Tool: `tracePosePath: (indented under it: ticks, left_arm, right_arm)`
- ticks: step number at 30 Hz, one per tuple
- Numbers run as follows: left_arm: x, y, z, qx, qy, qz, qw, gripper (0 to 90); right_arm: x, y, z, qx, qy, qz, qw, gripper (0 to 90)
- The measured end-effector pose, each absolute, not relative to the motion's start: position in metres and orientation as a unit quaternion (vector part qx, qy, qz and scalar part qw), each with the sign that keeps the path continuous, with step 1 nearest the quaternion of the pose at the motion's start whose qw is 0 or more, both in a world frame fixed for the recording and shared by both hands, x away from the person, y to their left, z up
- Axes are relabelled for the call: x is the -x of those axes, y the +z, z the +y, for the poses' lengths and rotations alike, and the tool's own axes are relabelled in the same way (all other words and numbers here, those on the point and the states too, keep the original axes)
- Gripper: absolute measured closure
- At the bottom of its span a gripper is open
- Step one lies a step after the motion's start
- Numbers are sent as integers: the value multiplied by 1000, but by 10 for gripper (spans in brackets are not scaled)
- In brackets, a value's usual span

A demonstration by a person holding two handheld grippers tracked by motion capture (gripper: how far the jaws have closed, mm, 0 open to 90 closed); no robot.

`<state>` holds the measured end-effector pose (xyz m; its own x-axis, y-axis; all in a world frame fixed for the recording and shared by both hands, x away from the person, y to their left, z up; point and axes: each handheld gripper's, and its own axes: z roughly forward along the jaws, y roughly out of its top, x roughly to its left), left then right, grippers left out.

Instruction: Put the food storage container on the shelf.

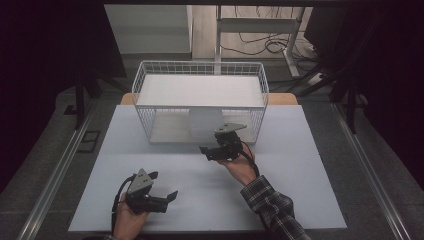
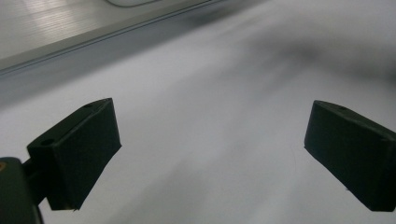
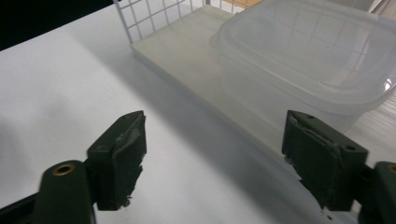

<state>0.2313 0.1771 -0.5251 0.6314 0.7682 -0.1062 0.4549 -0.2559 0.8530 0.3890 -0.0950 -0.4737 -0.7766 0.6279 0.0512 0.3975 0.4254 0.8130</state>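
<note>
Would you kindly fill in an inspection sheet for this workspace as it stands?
Surface: pale white board on the table, bare around the grippers.
Job's things: translucent plastic lidded container on the lower shelf of the white wire two-tier rack, near its open front.
Clutter: nothing seen.
Grippers: right gripper open, nothing between its fingers, just in front of the container; left gripper open and empty over the board.
Cables: black cable trailing from the right gripper; loose cables on the floor behind.
Surroundings: metal frame legs behind the table, dark sides.
</note>
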Motion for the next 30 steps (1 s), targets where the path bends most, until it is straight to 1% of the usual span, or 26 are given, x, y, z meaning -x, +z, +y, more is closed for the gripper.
tracePosePath:
  ticks: [3, 4, 15, 25, 30]
  left_arm:
    - [-231, -525, 177, -775, 167, 395, 465, 31]
    - [-232, -525, 177, -775, 166, 395, 464, 31]
    - [-232, -525, 178, -774, 163, 399, 465, 32]
    - [-230, -522, 180, -773, 162, 399, 465, 33]
    - [-230, -521, 182, -773, 162, 400, 465, 33]
  right_arm:
    - [-382, -472, -98, -305, 438, 835, 130, 164]
    - [-377, -471, -100, -303, 437, 837, 132, 139]
    - [-350, -474, -114, -298, 433, 841, 127, 51]
    - [-331, -477, -133, -313, 432, 837, 122, 5]
    - [-321, -475, -144, -311, 429, 838, 131, 2]
